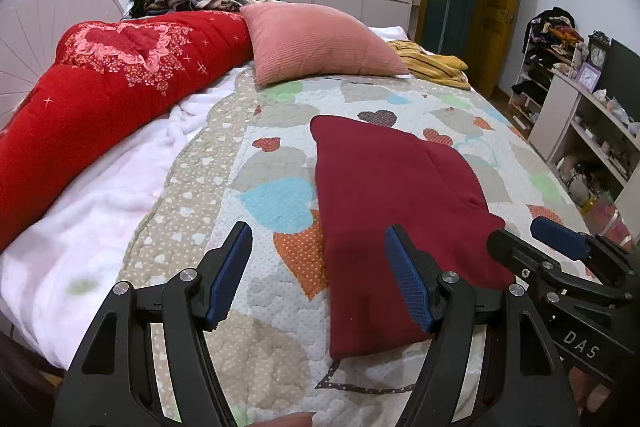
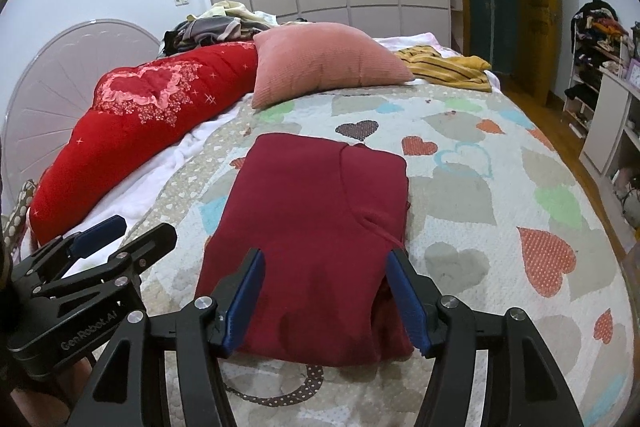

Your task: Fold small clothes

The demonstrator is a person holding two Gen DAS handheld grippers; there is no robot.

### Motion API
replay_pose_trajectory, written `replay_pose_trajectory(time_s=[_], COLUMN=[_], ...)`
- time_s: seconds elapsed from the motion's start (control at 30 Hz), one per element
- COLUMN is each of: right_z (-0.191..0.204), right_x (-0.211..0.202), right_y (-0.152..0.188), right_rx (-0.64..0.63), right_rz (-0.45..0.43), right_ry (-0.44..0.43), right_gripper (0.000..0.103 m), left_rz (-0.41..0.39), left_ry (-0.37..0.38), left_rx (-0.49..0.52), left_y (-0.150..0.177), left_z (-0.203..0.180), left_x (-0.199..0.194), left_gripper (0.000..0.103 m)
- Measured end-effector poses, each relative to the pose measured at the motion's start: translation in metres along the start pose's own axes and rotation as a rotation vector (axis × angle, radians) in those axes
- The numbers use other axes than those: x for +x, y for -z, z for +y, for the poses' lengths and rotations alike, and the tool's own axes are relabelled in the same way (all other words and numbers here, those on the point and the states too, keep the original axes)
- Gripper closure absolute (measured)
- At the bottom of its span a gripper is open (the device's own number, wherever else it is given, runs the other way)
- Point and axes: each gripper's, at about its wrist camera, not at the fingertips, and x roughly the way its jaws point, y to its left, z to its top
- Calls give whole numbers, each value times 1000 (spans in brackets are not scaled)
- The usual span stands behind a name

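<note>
Both grippers are held wide open with nothing gripped: the left gripper (image 1: pixel 318 267) sits over the quilt (image 1: pixel 280 131) at the left edge of the dark red garment (image 1: pixel 392 195), the right gripper (image 2: pixel 324 283) is centred over its near edge. The garment is seen folded into a flat rectangle on the heart-patterned quilt. Farther back a pink pillow (image 2: pixel 324 59) and a red comforter (image 2: pixel 132 123) are seen, then a yellow striped garment (image 2: pixel 448 67) and a clothes pile (image 2: pixel 224 23).
</note>
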Motion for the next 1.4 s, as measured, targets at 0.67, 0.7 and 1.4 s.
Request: replay_pose_trajectory(time_s=[0.67,0.7,1.4], right_z=[2,2,-1], right_x=[13,13,23], right_y=[4,4,6], right_rx=[-1,1,9], right_rz=[30,32,58], right_ry=[0,2,2], right_gripper=[42,42,42], left_rz=[20,21,45], left_ry=[8,9,8], left_rx=[2,2,10], left_y=[3,3,6], left_z=[0,0,-2], left_x=[9,10,20], left_gripper=[33,33,33])
